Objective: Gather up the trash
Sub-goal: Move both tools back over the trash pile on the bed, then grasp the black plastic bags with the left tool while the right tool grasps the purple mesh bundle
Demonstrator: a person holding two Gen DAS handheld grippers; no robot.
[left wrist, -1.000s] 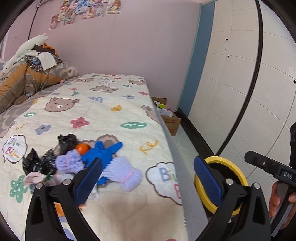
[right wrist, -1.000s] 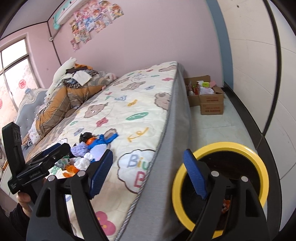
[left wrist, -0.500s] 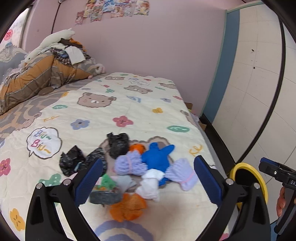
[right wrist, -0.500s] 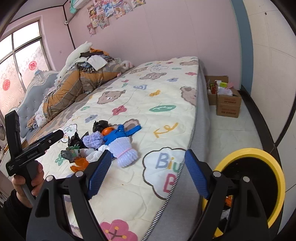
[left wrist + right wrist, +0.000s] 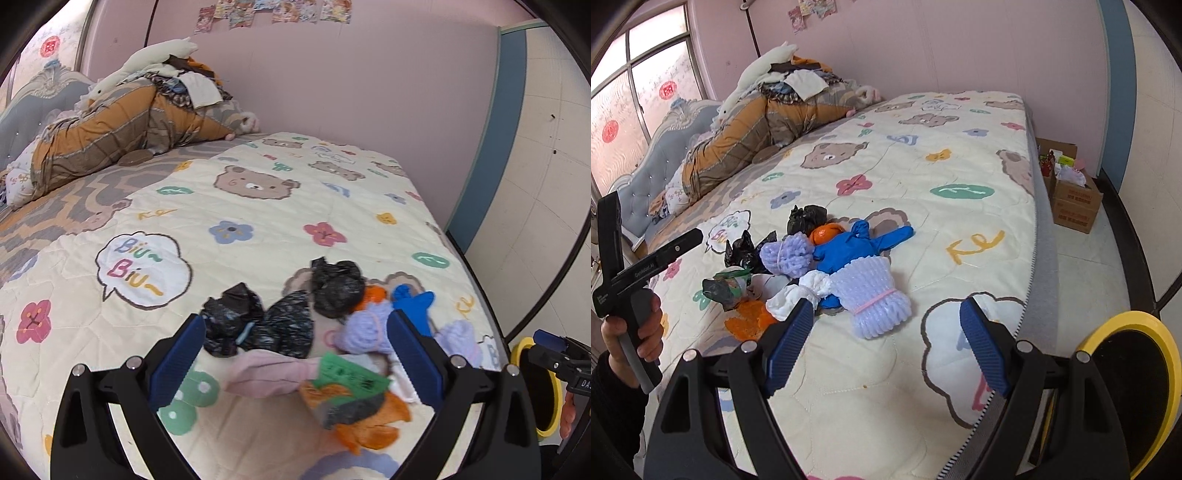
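Nearest, my left gripper (image 5: 295,354) has its blue pads spread wide with nothing pinched; between them in the left wrist view lie a pink crumpled piece (image 5: 266,373), a green printed wrapper (image 5: 347,374) and orange scraps (image 5: 369,428), none of them touched. My right gripper (image 5: 882,349) is likewise spread and empty above bare quilt (image 5: 960,177), close to the mattress edge. Just beyond it: a lavender foam net (image 5: 875,299) tied with a pink band, a white tied bundle (image 5: 798,291), a blue glove (image 5: 857,247), a second lavender bundle (image 5: 788,253), an orange ball (image 5: 825,232) and black crumpled bags (image 5: 807,216), all heaped touching one another on the bed. Beside the bed, at floor level, a yellow-rimmed bin (image 5: 1130,387) with a dark inside (contents not legible). Farther: a cardboard box (image 5: 1075,199) of odds and ends against the wall. Farthest: a heap of bedding and clothes (image 5: 768,118) at the headboard (image 5: 661,147).
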